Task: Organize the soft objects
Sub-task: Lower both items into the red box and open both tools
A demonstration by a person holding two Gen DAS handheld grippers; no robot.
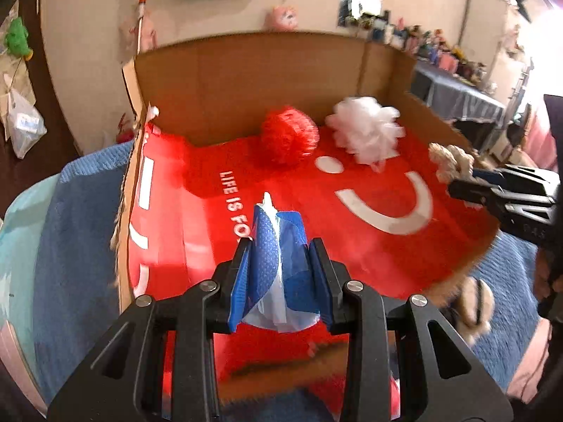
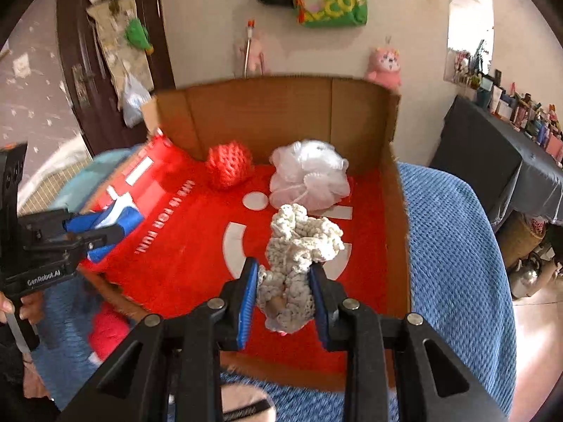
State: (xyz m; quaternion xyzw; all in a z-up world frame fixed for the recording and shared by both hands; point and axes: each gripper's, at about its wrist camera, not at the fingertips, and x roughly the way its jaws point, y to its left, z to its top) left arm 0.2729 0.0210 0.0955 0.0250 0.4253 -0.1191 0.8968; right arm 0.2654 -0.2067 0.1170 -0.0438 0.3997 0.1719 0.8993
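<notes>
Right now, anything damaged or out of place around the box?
The cardboard box has a torn, frayed left wall edge, and its near side is missing or folded flat. Loose soft items still lie outside on the blue blanket: a red one and a striped tan one.

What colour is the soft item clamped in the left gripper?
Blue and white fabric, held in the left gripper; clearest in the left wrist view.

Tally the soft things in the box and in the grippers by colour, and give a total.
Red: 1, the red knitted ball in the cardboard box.
White: 1, the white mesh pouf in the box.
Cream: 1, the cream crochet piece in the right hand-held gripper.
Blue and white: 1, the blue-and-white cloth in the left hand-held gripper.
Total: 4
</notes>
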